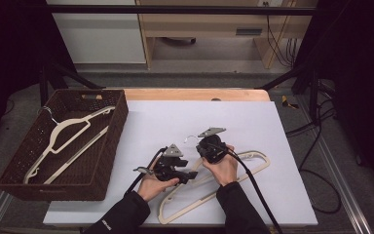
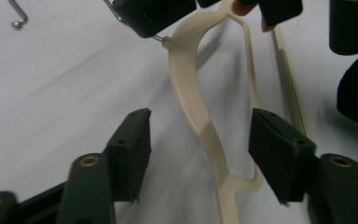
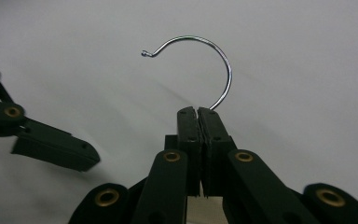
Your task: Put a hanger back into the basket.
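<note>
The right hand-held gripper (image 3: 198, 114) clamps the hanger's hook (image 3: 212, 60) (metal); the left hand-held gripper (image 2: 198, 140) straddles the hanger (image 2: 191, 100), untouching.

The high view looks forward and down from above the person's side, taking in the whole table (image 1: 253, 122). The left gripper (image 2: 200, 149) view rides close behind its own jaws, facing the cream hanger (image 2: 196, 107) between them. The right gripper (image 3: 198, 114) view sits equally near, looking past its jaws at the metal hook (image 3: 214, 60). All three share that hanger and the white tabletop.
</note>
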`<state>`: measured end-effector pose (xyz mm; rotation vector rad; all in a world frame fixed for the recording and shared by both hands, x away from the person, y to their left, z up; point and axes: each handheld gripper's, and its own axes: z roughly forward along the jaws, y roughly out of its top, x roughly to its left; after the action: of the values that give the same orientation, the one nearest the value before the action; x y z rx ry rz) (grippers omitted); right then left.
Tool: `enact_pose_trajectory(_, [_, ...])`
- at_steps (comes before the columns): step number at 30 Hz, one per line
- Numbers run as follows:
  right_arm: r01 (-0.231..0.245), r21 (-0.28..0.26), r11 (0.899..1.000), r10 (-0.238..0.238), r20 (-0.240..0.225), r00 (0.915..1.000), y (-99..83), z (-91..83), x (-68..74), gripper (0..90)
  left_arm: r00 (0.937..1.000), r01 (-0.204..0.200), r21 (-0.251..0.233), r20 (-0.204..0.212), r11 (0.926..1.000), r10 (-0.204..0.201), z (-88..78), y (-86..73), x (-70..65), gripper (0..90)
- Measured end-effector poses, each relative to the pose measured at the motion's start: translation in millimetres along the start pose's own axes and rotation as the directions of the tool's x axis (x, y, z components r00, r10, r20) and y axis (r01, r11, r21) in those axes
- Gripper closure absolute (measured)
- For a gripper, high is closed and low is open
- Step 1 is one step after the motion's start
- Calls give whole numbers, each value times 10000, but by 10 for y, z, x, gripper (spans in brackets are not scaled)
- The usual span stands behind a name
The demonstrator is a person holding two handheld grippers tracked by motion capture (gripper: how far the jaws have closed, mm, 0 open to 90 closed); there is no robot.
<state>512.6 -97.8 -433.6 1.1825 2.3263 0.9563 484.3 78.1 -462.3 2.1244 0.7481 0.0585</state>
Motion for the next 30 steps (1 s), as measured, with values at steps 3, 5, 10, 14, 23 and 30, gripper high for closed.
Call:
enact_pose_trajectory(3, [-94,-101,9999,92,-121,9999,-17,-14,-12,889,9999,86,288,130,9995,-90,68,19,15,464])
enact_pose_trajectory(5, [-104,-111,9999,102,-102,9999,-23,-22,-8,889,9997,81,434,220,9990,-91,101,19,10,507])
enact_pose_trajectory(10, [-64,-179,9998,63,-90,9999,-21,-43,-3,889,9989,99,727,442,9973,-131,152,8,-8,630])
enact_pose_trajectory(14, [-30,-278,9996,28,-64,10000,-20,-71,4,888,9978,245,772,594,9967,-291,151,20,-17,703])
enact_pose_trajectory(23, [40,-766,9971,-50,-134,9999,-26,-221,-8,878,9963,521,586,656,9969,-559,86,50,-81,735])
enact_pose_trajectory(30, [-105,-1589,9872,54,-327,9994,-66,-546,-53,695,9956,701,308,608,9971,-719,18,61,-163,761])
